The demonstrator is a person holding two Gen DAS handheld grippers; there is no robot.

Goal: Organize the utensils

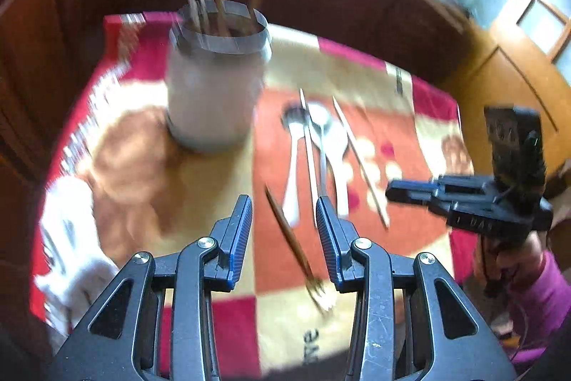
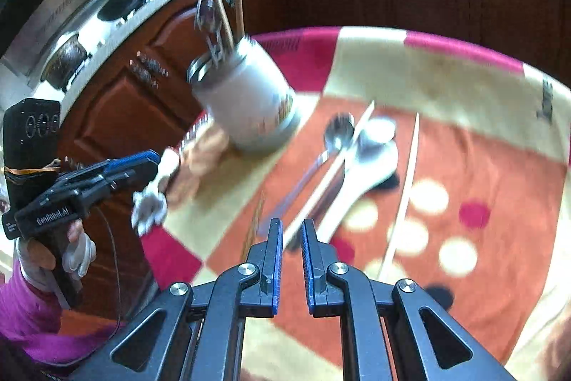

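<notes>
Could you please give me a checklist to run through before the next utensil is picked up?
1. Left tongs open and empty: ok.
2. Right tongs open enough to grasp: not ok, nearly shut, empty.
3. Jar upright, mouth reachable: ok.
4. Fork on the cloth, in front of the left tongs: ok.
5. Spoons clear for a single pick: not ok, a chopstick lies across them.
6. Both views sharp: not ok, blurred.
</notes>
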